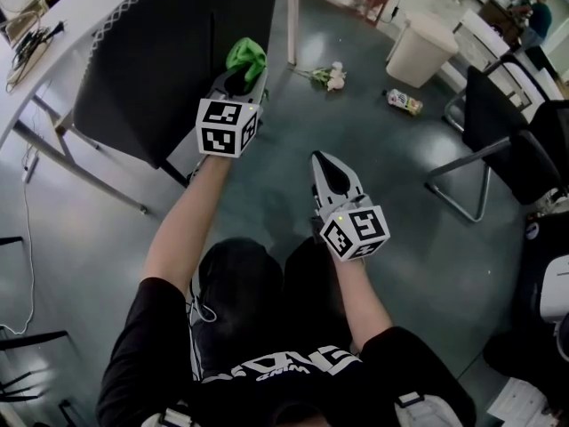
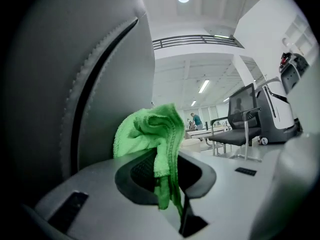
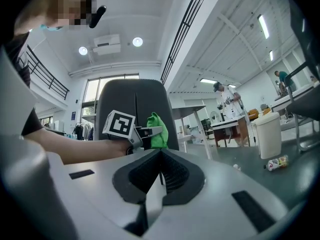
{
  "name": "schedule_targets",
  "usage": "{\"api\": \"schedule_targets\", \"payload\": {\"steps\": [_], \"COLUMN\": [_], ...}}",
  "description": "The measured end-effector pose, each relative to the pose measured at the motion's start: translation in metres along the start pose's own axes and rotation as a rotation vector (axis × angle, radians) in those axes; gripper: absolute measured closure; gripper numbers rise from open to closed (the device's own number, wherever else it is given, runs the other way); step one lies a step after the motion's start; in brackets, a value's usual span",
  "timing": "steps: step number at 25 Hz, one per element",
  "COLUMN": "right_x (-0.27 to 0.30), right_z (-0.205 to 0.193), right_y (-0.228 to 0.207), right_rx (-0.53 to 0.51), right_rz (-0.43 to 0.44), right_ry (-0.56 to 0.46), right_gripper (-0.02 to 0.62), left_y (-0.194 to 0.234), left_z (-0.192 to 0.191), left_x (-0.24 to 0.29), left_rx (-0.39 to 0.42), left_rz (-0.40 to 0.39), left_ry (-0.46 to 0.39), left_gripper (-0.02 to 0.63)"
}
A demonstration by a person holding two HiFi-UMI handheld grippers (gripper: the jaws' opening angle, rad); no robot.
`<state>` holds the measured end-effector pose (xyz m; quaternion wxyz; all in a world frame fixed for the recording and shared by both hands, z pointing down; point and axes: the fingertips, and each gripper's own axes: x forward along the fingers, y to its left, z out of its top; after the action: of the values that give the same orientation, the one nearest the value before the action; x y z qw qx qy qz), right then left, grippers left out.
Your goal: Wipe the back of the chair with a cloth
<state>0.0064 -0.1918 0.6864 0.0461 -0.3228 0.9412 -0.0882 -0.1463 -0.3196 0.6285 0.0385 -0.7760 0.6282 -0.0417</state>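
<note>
My left gripper is pinching the green cloth: its jaws are pressed onto a hanging fold, and the rest of the cloth bunches up above the tips. The cloth sits right at the dark grey chair back, near that back's right-hand edge. In the left gripper view the back fills everything to the left of the cloth, with a stitched seam running up it. I cannot tell whether the cloth actually touches the surface or sits just beside it. My right gripper is well apart from the chair back, off to its right and closer to my body, above the grey floor. Its jaws are pressed together with nothing between them, and its view looks across at the chair back with my left forearm and the marker cube in front of it. Left of the chair back a white bench runs along with cables on it. On the floor to the right of the chair back lies a small pale bunch that looks like flowers. Farther right are a bottle on its side and a white bin, and farthest from the chair back stand black office chairs
</note>
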Motion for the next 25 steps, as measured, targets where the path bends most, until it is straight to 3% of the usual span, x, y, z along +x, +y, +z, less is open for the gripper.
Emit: {"api": "schedule_targets", "payload": {"steps": [5,13,19,25], "right_x": [-0.006,-0.007,-0.003,-0.001], "right_z": [0.0,-0.007,-0.012,-0.015], "right_y": [-0.01,-0.013,-0.005,0.001], "right_rx": [0.003,0.004,0.011,0.027], "right_rz": [-0.019,-0.014,0.018,0.038], "right_ry": [0.002,0.009,0.011,0.006], "right_gripper": [0.598,0.598,0.598,0.598], "left_y": [-0.011,-0.025,-0.021,-0.006], "left_z": [0.007,0.008,0.005,0.0], "left_x": [0.0,-0.074,-0.158,-0.232], "left_rx": [0.0,-0.013,-0.061,-0.075], "left_rz": [-0.034,-0.076,-0.049,0.042], "left_ry": [-0.022,-0.062,-0.101,-0.077], "left_gripper": [0.538,0.538,0.538,0.538]}}
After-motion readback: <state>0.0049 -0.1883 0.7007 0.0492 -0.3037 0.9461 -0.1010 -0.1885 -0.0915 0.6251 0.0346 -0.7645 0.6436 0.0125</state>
